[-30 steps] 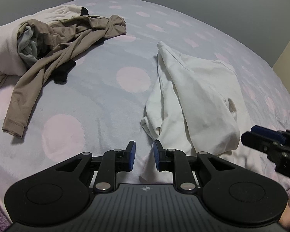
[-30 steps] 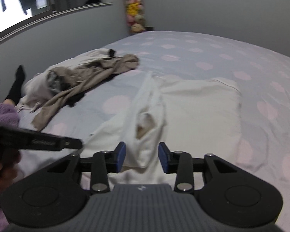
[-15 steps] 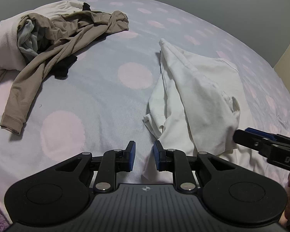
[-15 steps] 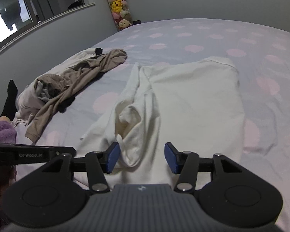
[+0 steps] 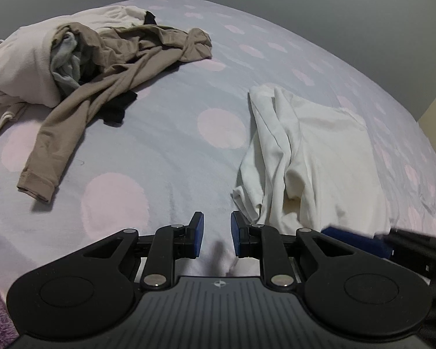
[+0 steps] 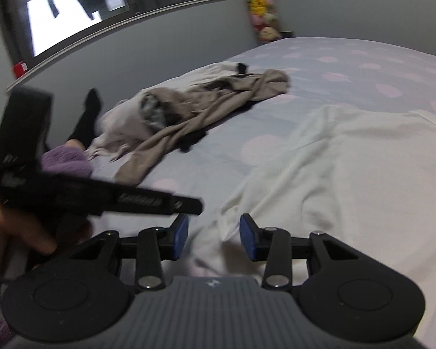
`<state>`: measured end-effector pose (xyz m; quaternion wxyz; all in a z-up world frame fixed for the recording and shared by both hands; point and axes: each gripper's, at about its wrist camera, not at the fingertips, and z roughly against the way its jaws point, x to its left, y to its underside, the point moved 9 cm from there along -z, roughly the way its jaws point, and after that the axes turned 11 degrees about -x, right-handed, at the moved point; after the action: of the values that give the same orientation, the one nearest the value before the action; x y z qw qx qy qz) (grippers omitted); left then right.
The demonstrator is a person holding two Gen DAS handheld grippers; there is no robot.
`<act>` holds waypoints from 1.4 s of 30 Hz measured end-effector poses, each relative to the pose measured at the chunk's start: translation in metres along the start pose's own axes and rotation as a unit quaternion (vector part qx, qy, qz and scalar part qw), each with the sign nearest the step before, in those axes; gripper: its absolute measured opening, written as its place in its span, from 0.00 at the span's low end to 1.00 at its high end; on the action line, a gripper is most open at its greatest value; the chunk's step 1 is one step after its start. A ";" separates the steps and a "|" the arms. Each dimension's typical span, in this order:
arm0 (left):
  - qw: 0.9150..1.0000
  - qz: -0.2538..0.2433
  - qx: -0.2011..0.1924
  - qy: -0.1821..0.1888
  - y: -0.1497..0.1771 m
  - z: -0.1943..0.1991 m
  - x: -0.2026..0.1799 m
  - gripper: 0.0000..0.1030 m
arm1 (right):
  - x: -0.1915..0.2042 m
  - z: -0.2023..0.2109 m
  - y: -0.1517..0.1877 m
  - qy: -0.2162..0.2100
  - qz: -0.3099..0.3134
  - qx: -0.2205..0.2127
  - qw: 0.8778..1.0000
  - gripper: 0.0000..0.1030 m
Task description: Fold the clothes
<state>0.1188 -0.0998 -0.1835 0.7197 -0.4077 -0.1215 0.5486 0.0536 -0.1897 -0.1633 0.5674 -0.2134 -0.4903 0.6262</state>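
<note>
On a bed (image 5: 165, 157) with a lilac, pink-dotted cover, a white T-shirt (image 5: 319, 157) is lying part-folded, one side bunched into a ridge, while a heap of unfolded clothes, topped by a taupe long-sleeved top (image 5: 107, 67), is waiting well apart on the far side. The left gripper (image 5: 216, 234) is hovering over bare bedcover just beside the shirt's near corner, its jaws standing a narrow gap apart and gripping nothing. The right gripper (image 6: 213, 237) is closing over the shirt's near hem, white cloth lying between its blue pads though not visibly pinched. The risk, as it looks from here, is that the right jaws are gathering only the top layer of the bunched edge, so a lift would be dragging the fold askew; the two grippers are also working very near each other and could be colliding.
</note>
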 end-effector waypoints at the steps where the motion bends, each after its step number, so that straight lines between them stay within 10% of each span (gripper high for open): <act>1: 1.000 0.004 -0.003 0.003 -0.001 0.002 0.000 0.17 | 0.002 0.002 0.001 -0.003 0.004 0.003 1.000 0.42; 18: 0.988 -0.101 -0.020 0.113 0.005 0.014 -0.074 0.27 | -0.073 0.084 0.043 0.177 0.106 0.090 0.974 0.44; 27: 0.991 -0.053 0.003 0.124 0.009 0.004 -0.064 0.03 | -0.086 0.097 0.053 0.193 0.091 0.094 0.972 0.46; 36: 0.996 -0.037 -0.001 0.076 0.005 0.001 -0.043 0.00 | -0.092 0.085 0.069 0.211 0.124 0.115 0.963 0.46; 42: 0.991 0.039 -0.026 0.126 -0.020 0.023 -0.037 0.00 | -0.098 0.085 0.068 0.226 0.134 0.116 0.958 0.38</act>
<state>0.1045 -0.1237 -0.1443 0.6966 -0.4962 -0.0282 0.5174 -0.0248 -0.3033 -0.2138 0.5955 -0.3458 -0.2400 0.6843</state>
